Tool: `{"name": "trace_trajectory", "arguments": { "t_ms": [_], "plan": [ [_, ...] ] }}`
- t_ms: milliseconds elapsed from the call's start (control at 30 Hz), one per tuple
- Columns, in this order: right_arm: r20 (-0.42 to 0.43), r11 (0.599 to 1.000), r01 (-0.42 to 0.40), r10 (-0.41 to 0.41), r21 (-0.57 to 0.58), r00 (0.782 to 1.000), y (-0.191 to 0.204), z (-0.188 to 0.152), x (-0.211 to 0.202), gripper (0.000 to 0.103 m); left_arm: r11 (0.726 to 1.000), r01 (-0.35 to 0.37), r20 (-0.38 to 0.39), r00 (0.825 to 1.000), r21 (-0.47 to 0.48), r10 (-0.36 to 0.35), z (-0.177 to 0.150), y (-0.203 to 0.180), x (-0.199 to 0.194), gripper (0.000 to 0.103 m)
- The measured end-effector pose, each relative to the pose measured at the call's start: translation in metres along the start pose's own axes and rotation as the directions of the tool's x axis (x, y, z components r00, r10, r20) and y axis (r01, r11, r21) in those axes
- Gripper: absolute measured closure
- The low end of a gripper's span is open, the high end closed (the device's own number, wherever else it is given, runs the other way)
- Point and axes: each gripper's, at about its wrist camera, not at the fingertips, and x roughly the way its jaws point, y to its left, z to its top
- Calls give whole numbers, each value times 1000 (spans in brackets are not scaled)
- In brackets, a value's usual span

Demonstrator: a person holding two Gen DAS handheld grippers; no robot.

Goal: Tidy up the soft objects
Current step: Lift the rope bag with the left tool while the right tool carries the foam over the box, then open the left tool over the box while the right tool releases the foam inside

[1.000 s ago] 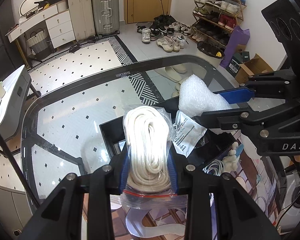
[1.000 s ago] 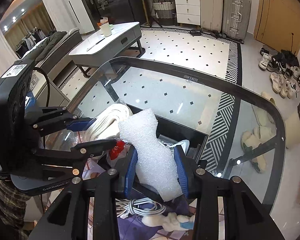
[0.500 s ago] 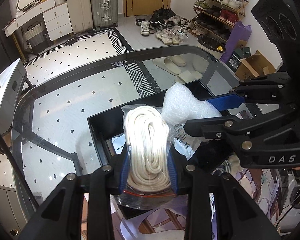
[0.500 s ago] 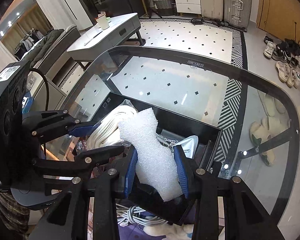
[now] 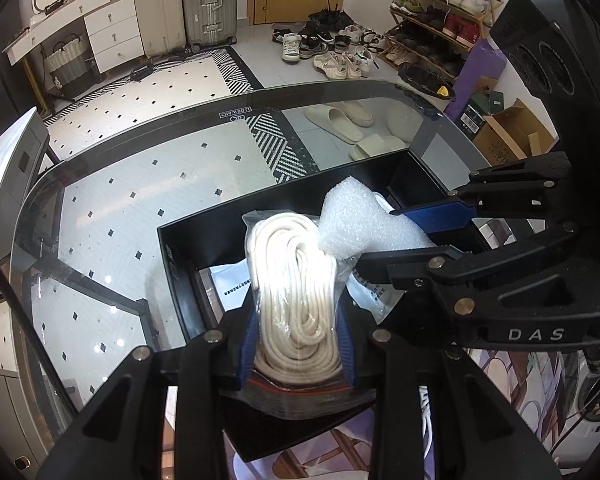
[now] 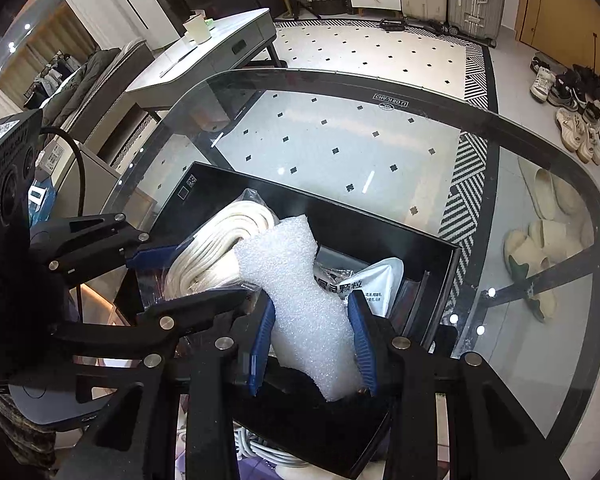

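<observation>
My left gripper [image 5: 296, 332] is shut on a clear zip bag of coiled white rope [image 5: 296, 276] and holds it over a black open box [image 5: 188, 236] on the glass table. My right gripper [image 6: 312, 320] is shut on a piece of white foam wrap [image 6: 300, 280], also over the box [image 6: 380, 232]. The foam [image 5: 352, 220] touches the rope bag [image 6: 216, 248] side by side. A white printed pouch [image 6: 376, 280] lies inside the box. The right gripper enters the left wrist view from the right [image 5: 440, 236].
The glass table's black rim [image 6: 340, 80] curves around the far side. A white cable coil [image 6: 268, 452] and an illustrated mat [image 5: 340, 448] lie near the box's front. Slippers, shoes, suitcases and a low grey table stand on the floor beyond.
Both grippers have moved forward and down with their loads, so the rope bag and foam now sit over the inside of the black box. Both grips stay shut.
</observation>
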Motion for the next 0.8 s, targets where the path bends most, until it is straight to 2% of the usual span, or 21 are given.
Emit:
{"name": "trace_trajectory", "arguments": {
  "t_ms": [133, 233, 300, 367, 500, 567, 800],
  "plan": [
    [-4, 1000, 1, -1, -5, 1000, -1, 0, 1, 66, 1000, -1, -4, 1000, -4, 1, 0, 0, 0, 70],
    [10, 1000, -4, 4, 8, 1000, -4, -2, -2, 64, 1000, 13, -3, 1000, -16, -13, 0, 3, -3, 63],
    [12, 1000, -4, 4, 5, 1000, -5, -3, -4, 63, 1000, 18, -2, 1000, -11, -18, -1, 2, -5, 53],
    [20, 1000, -1, 1, 2, 1000, -5, -4, -8, 50, 1000, 0, 7, 1000, 0, 0, -2, 0, -9, 44],
    [33, 1000, 14, -14, -12, 999, 0, -6, -17, 41, 1000, -11, 6, 1000, 8, 11, -3, -1, -14, 43],
    [42, 1000, 27, -26, -13, 999, 2, -8, -22, 33, 1000, -23, 12, 1000, 10, 23, -4, 0, -18, 35],
    [72, 1000, 10, -9, -7, 997, -1, -20, -43, 24, 999, -41, 66, 997, 12, 40, -9, 1, -38, 13]
  ]
}}
